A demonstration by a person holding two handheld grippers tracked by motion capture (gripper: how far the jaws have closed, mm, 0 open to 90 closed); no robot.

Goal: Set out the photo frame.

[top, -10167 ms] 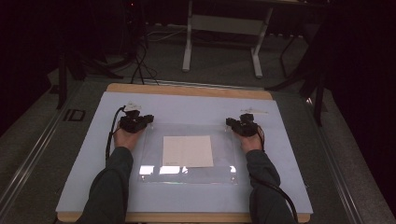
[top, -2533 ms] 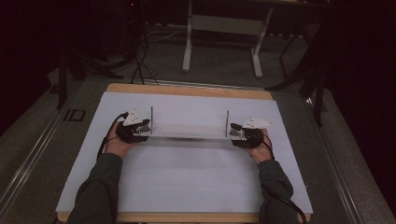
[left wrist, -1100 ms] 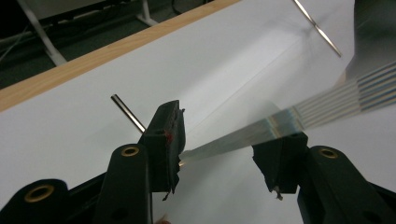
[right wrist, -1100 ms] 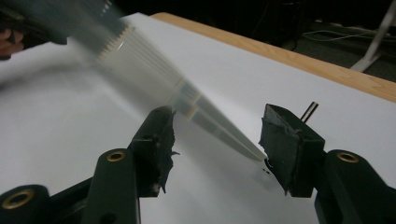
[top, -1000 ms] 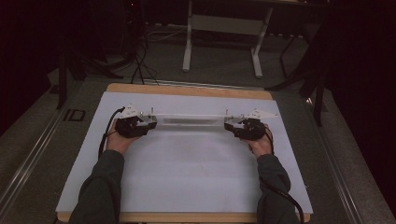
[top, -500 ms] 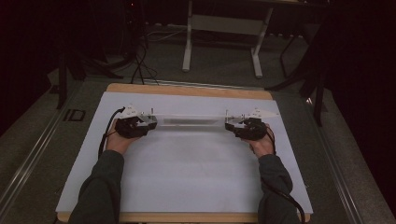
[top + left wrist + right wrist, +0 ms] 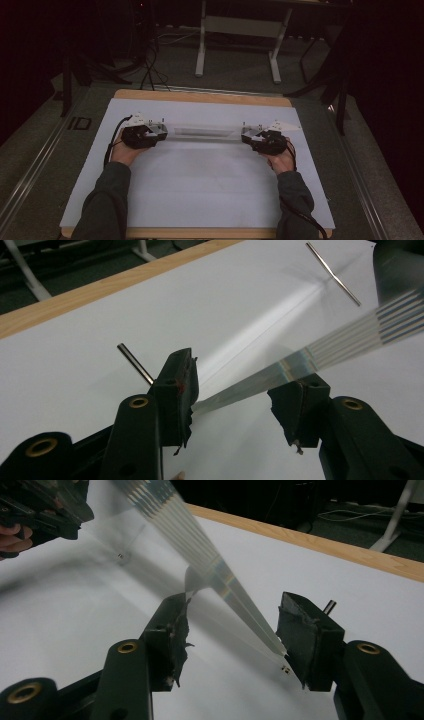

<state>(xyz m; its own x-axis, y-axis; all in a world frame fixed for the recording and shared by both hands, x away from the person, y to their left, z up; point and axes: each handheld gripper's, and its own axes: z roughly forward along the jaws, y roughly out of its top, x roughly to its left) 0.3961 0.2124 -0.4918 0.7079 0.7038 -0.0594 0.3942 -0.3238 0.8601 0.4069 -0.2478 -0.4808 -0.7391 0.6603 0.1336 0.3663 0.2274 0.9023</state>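
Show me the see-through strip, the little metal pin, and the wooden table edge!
clear strip (image 7: 300, 365), left gripper view, its striped middle.
metal pin (image 7: 135, 363), left gripper view, its shaft.
wooden table edge (image 7: 200, 96), high view, far rim.

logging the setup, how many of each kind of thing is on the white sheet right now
claw tools: 2, the left claw and the right claw
clear plastic strip: 1, spanning the open claws
thin metal pins: 2
total: 5

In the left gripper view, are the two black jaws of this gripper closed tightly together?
No. The left gripper has a wide gap between its jaws, and the clear plastic sheet passes through that gap above the white table cover.
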